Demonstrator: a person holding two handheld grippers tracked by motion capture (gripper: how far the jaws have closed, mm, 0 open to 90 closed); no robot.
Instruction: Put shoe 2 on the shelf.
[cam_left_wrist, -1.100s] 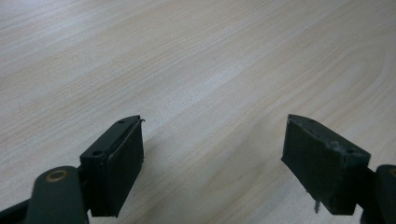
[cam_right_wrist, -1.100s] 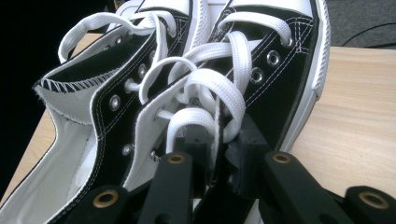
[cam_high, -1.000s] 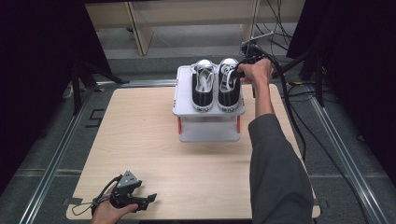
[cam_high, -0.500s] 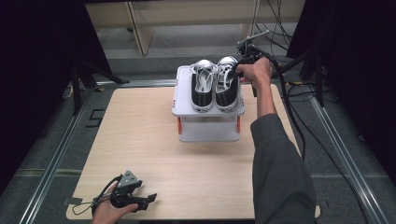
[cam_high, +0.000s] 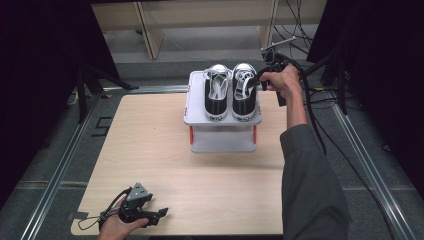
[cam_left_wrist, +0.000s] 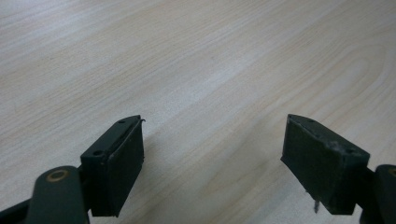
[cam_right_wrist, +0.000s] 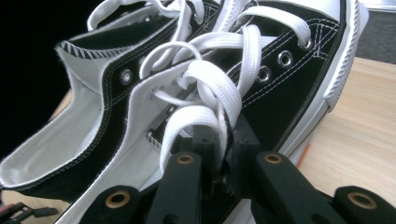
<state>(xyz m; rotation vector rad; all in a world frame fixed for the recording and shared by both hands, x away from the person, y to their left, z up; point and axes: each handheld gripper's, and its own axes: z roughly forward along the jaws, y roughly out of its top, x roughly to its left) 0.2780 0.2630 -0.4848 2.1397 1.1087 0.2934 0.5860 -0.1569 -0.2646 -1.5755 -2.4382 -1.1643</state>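
The right gripper (cam_right_wrist: 223, 140) had its fingers pinched on a white flat shoelace (cam_right_wrist: 205, 93) of the right black canvas sneaker (cam_high: 244, 92), which had shifted slightly on the far grey two-tier rack (cam_high: 222, 120); lace-pulling seemed underway. The left gripper (cam_left_wrist: 212, 158) rested wide open, empty, on the near pale wooden surface (cam_left_wrist: 196, 60).

Counter (cam_high: 150, 165): we see pale, matt wood grain.
Shoe (cam_right_wrist: 280, 74): black canvas, white flat cloth laces (cam_right_wrist: 210, 88), metal eyelets.
Rack (cam_high: 220, 140): smooth grey plastic.

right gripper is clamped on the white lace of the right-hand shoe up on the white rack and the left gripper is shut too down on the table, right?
One thing is off: the left gripper is open, its jaws standing wide apart over the bare table in the left gripper view. The rest holds: the right gripper is clamped on the white lace of the right-hand shoe on the rack.
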